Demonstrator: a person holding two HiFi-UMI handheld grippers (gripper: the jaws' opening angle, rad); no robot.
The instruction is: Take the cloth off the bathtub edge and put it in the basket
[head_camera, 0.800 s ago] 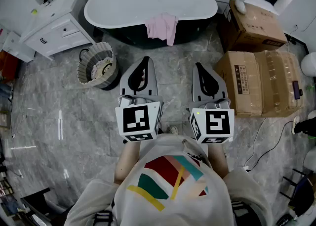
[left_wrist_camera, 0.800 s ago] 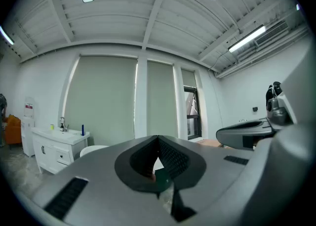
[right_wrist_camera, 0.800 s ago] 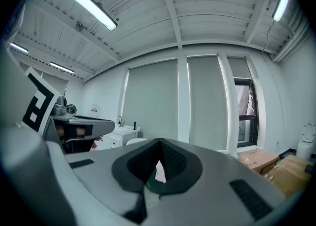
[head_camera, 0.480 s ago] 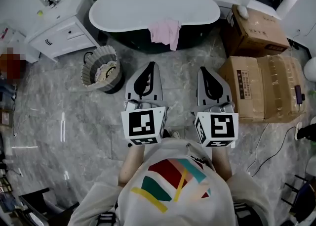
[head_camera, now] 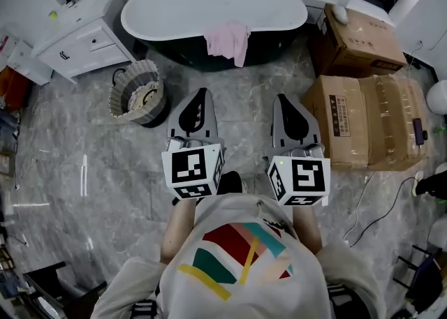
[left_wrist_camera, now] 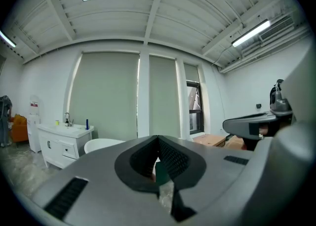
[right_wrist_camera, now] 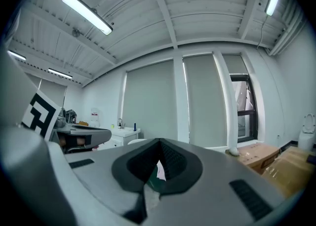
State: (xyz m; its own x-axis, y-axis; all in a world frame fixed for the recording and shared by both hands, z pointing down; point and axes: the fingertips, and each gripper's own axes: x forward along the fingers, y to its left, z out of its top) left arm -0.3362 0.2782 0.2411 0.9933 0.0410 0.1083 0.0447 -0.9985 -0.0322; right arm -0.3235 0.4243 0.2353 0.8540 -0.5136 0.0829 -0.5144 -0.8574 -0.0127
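A pink cloth (head_camera: pixel 228 39) hangs over the near edge of the white bathtub (head_camera: pixel 209 7) at the top of the head view. A round grey basket (head_camera: pixel 138 93) stands on the floor to the tub's lower left. My left gripper (head_camera: pixel 201 93) and right gripper (head_camera: pixel 282 100) are held side by side, level, pointing toward the tub and well short of it. Both are shut with nothing between their jaws. In the right gripper view a sliver of the cloth (right_wrist_camera: pixel 160 170) shows through the jaw slot; the left gripper view shows the tub's rim (left_wrist_camera: pixel 101 144) past the closed tips (left_wrist_camera: pixel 158 138).
A white vanity cabinet (head_camera: pixel 80 31) with a tap stands left of the tub. Cardboard boxes (head_camera: pixel 370 115) are stacked at the right, with a cable (head_camera: pixel 377 206) on the marble floor near them. A person's torso fills the bottom of the head view.
The view has shifted a little; both grippers keep their side-by-side pose, drifting slightly left and up in the picture. The cloth stays on the tub edge.
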